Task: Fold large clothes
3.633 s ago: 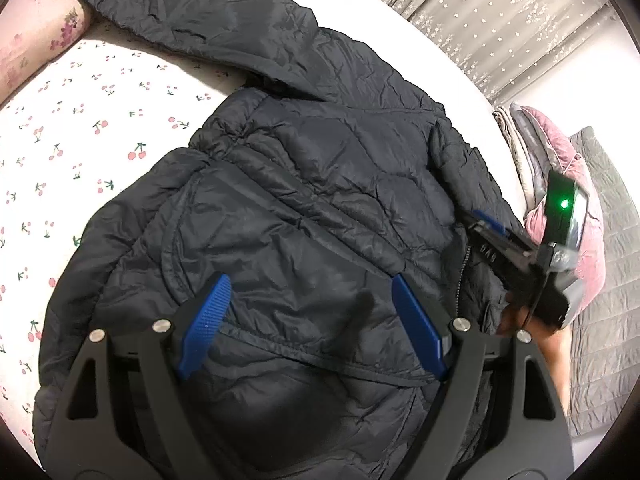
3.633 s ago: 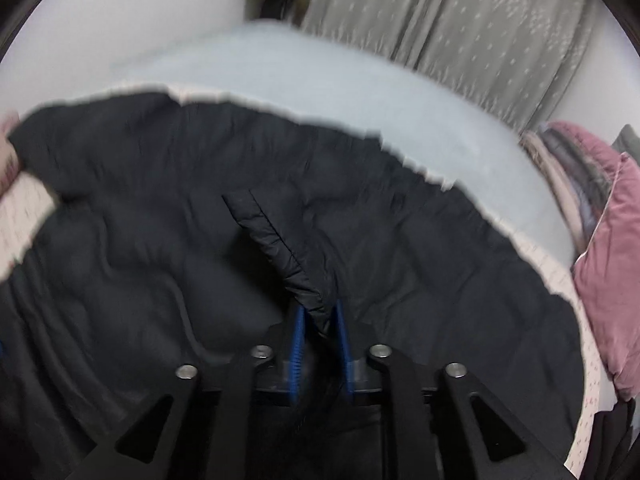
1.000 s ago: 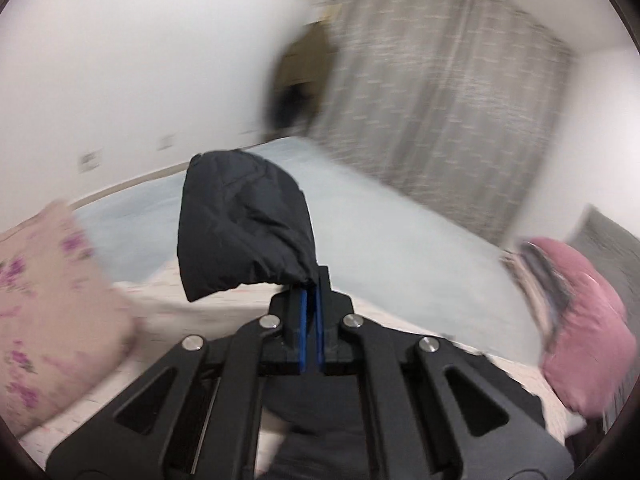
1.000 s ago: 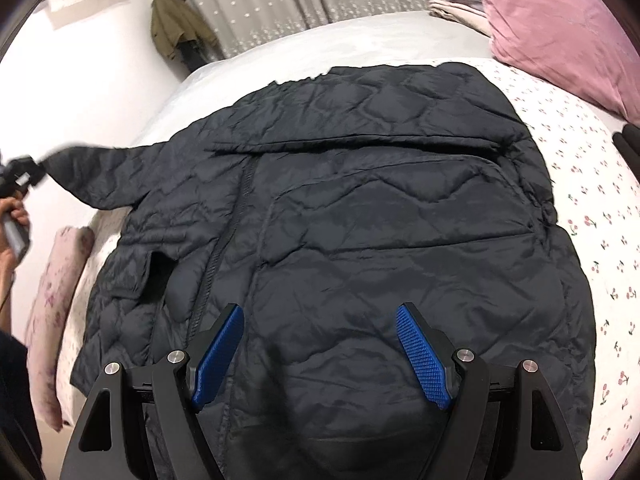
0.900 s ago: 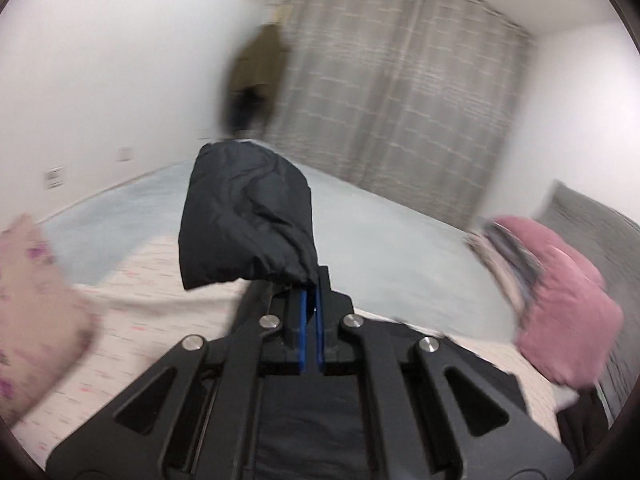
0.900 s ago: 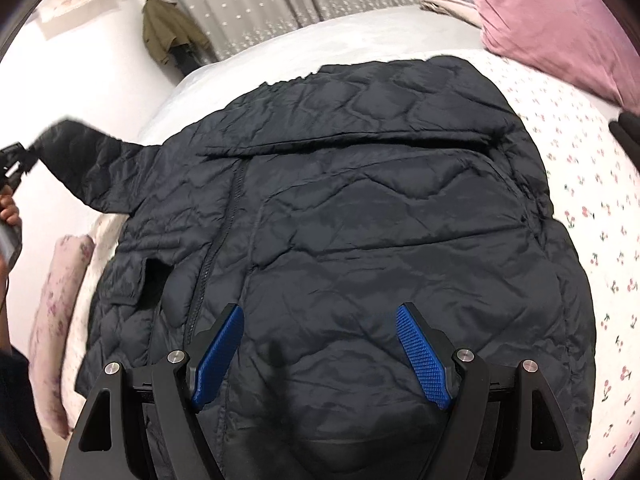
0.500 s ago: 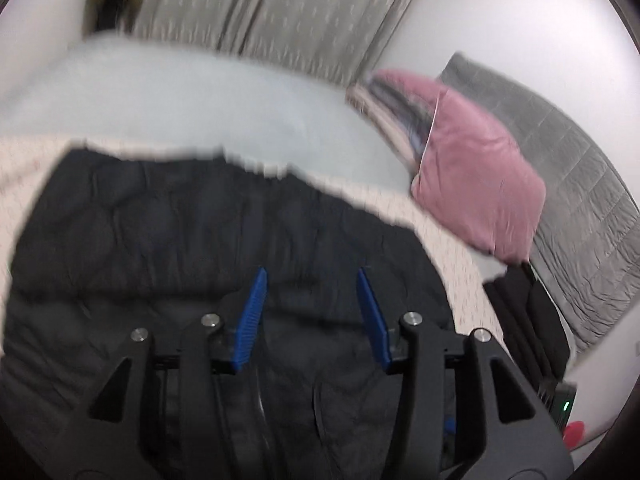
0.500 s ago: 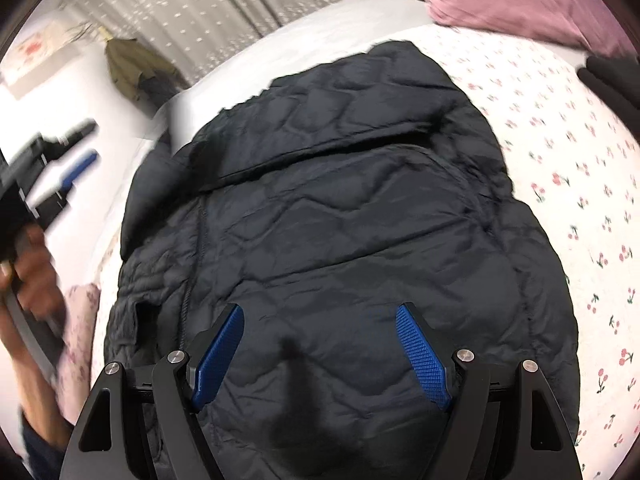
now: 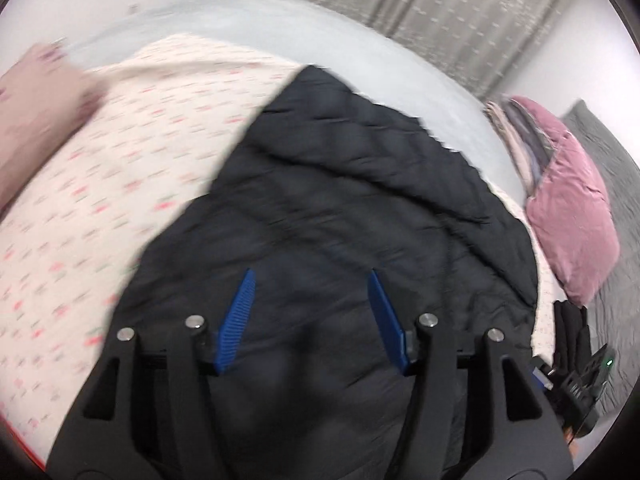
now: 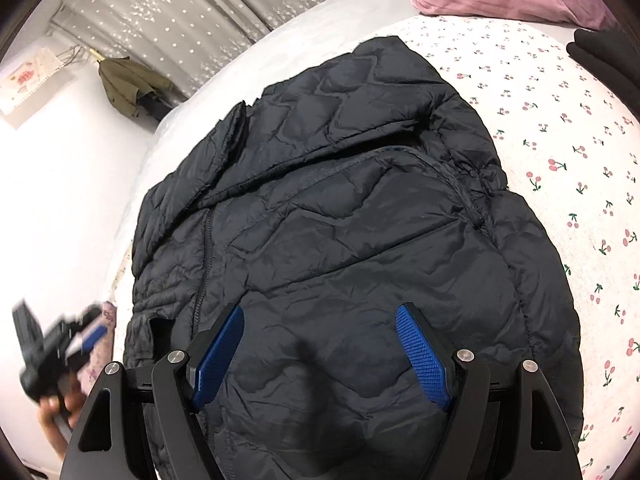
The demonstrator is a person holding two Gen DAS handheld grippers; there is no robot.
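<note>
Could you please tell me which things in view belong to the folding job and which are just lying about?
For the job:
- black quilted jacket
- left tongs, open
- right tongs, open

Lying about:
- pink pillow
- floral cushion
- olive garment hanging by the curtain
- black clothes

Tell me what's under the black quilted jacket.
The jacket lies on the cherry-print sheet, which shows along its right side; its collar end reaches the pale blue cover. Whatever lies directly beneath is hidden.

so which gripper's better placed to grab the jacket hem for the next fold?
Probably right. The right gripper hangs open directly over the near part of the jacket; the left gripper, also open, looks mid-motion and off by the jacket's left edge.
</note>
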